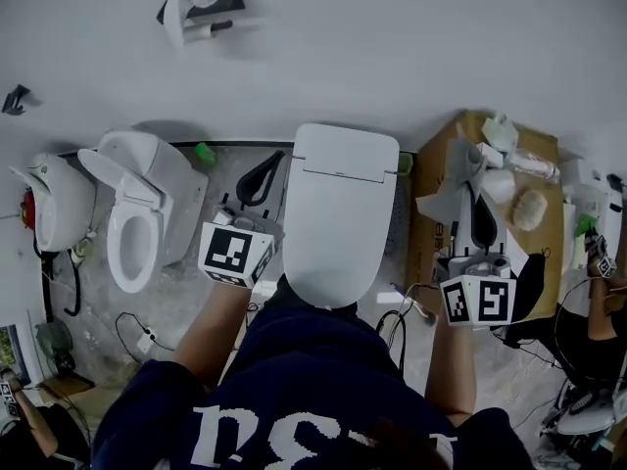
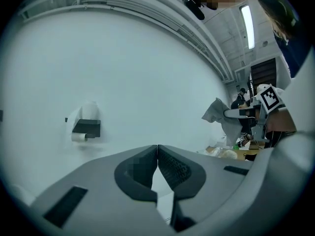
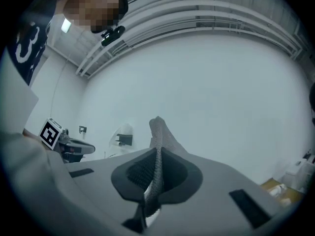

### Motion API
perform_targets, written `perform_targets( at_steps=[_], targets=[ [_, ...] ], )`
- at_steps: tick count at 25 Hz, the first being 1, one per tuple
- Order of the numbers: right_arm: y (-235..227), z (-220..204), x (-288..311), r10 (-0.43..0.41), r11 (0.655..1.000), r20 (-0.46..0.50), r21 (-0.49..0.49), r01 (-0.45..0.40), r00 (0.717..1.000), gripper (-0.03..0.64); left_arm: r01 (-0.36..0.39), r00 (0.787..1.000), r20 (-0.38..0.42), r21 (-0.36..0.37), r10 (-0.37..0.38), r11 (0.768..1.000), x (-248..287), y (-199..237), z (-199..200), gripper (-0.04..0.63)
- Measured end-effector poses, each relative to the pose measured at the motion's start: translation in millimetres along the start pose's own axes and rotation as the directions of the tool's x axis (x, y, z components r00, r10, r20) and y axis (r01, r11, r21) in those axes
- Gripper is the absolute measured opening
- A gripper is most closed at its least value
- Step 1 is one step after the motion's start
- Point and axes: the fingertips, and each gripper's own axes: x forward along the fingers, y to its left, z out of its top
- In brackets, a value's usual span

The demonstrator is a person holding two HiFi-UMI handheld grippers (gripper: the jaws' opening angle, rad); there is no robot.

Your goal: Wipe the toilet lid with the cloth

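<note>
Pinching the cloth (image 3: pixel 158 132), right tongs (image 3: pixel 156 156) hover beside the toilet lid (image 1: pixel 338 213).

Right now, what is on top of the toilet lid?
Nothing shows on the lid; its near edge is partly covered by the person's top. The cloth sits pinched in the right claw, off to the side.

A second white toilet (image 1: pixel 137 204) with its lid raised stands at nine o'clock in the head view, with a small green object (image 1: pixel 204 153) just beside it. At twelve o'clock a paper holder (image 1: pixel 201 3) hangs on the wall (image 1: pixel 411 47). At three o'clock a cardboard box (image 1: pixel 431 169) bears clutter.
</note>
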Motion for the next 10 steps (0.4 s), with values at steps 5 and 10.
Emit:
perform_targets(
  at_steps=[5, 10],
  targets=[
    [13.0, 20.4, -19.6, 0.013, 1.0, 0.033, -0.017, -0.013, 0.999, 0.021, 0.01, 0.999, 0.053, -0.015, -0.009, 1.0, -20.1, -17.2, 28.3, 0.021],
    [30.6, 37.7, -30.8, 0.037, 0.998, 0.042, -0.056, -0.034, 0.998, 0.021, 0.017, 0.993, 0.118, -0.024, -0.014, 1.0, -41.2, -27.8, 61.7, 0.021]
  ],
)
